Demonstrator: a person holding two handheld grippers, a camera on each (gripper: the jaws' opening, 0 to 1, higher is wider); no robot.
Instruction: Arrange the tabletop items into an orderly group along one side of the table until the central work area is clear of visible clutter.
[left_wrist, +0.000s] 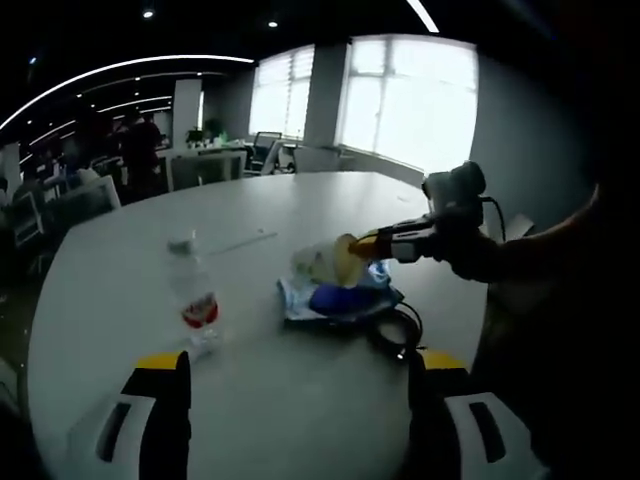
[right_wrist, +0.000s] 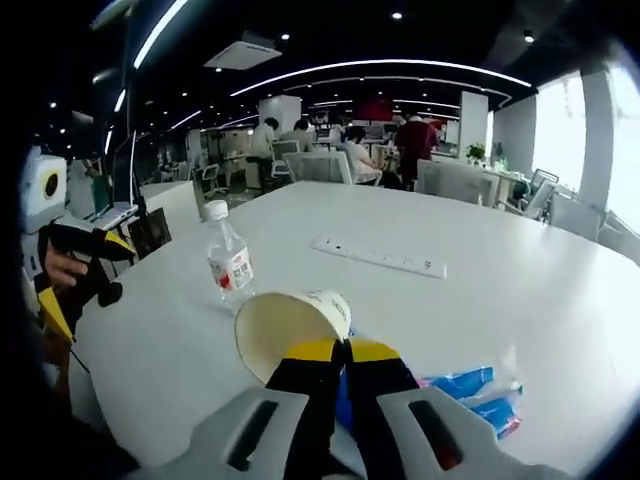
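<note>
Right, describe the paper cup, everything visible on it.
The paper cup is pale cream, with a thin rolled rim and faint print near the lip. It looks empty, and it is tipped so its open mouth faces the right gripper view. The right gripper is shut on its wall, pinching it between yellow-tipped jaws. It hangs above the white table, over blue wrapped packets. In the left gripper view it sits beside the water bottle.

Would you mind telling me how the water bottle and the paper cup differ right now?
The water bottle stands upright on the white table, free; the paper cup is tipped sideways, pinched by the right hand-held gripper. The bottle is clear, capped, red-labelled; the cup is opaque, cream and open-mouthed. Both are drink containers.
</note>
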